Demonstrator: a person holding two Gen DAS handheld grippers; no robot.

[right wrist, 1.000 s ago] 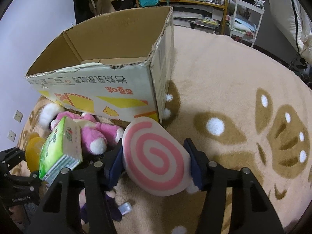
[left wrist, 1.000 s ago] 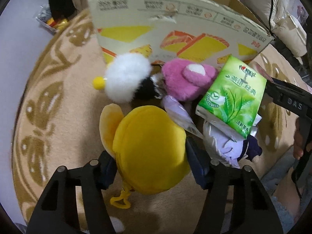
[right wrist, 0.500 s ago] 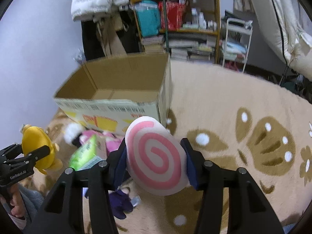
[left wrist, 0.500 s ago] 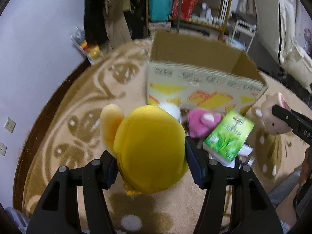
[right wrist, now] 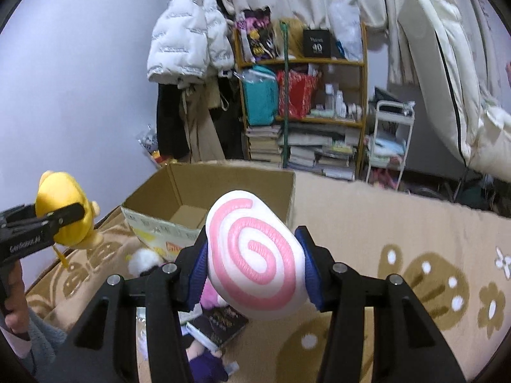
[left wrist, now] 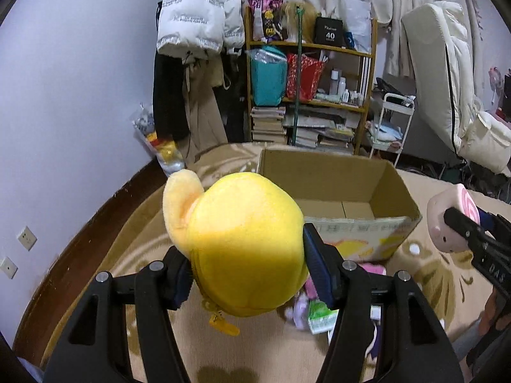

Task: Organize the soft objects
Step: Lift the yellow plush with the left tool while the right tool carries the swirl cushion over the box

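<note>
My left gripper point(left wrist: 247, 265) is shut on a yellow plush toy point(left wrist: 242, 242) and holds it high above the rug, in front of the open cardboard box point(left wrist: 335, 191). My right gripper point(right wrist: 252, 265) is shut on a pink-and-white spiral cushion point(right wrist: 252, 258), also lifted, near the box point(right wrist: 207, 198). The yellow plush point(right wrist: 64, 214) shows at the left of the right wrist view, and the cushion point(left wrist: 447, 220) at the right of the left wrist view. The box looks empty inside.
A white pompom point(right wrist: 143, 260), pink plush point(left wrist: 370, 269), a green tissue pack point(left wrist: 321, 317), a dark book point(right wrist: 223, 319) and a purple doll point(right wrist: 204, 360) lie on the beige patterned rug point(right wrist: 399, 223) before the box. A cluttered bookshelf point(left wrist: 306, 95) and hanging coats point(left wrist: 191, 32) stand behind.
Both grippers have risen well above the rug with their toys. The box, seen from the side before, now shows its open inside from above.
</note>
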